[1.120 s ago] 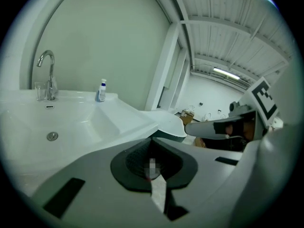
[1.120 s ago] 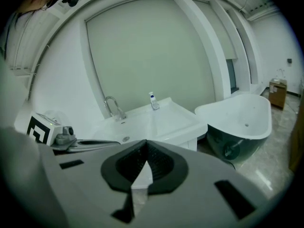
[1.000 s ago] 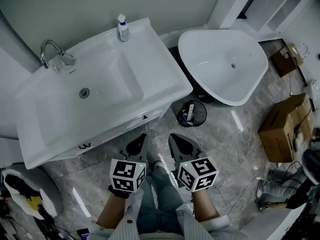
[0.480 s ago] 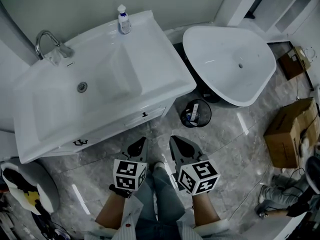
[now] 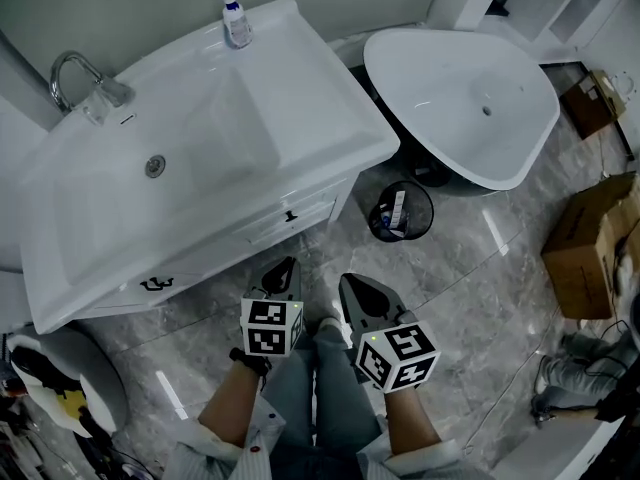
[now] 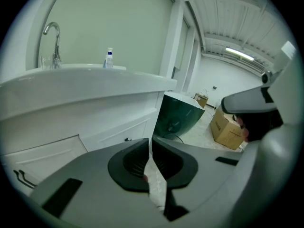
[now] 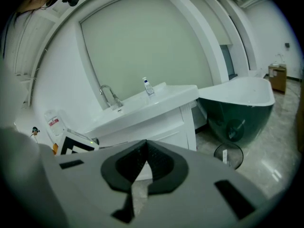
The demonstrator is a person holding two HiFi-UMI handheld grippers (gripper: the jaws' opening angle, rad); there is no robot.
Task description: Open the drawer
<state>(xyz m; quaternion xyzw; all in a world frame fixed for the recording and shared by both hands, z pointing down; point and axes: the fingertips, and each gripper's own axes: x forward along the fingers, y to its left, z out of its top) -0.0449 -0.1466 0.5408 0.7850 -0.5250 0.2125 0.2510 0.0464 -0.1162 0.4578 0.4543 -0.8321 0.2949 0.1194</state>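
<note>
Facing drawer [image 5: 275, 226], L claw [image 6: 150, 139] shut, R claw [image 7: 147, 141] shut, drain [image 5: 154, 165] head view only

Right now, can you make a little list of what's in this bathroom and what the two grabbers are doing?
sink: white, with a tap and a small bottle at the back
drawer: under the sink, shut, dark handle
left gripper: shut, empty, not touching the drawer
right gripper: shut, empty, beside the left one
floor: bin between the sink and the bathtub
</note>
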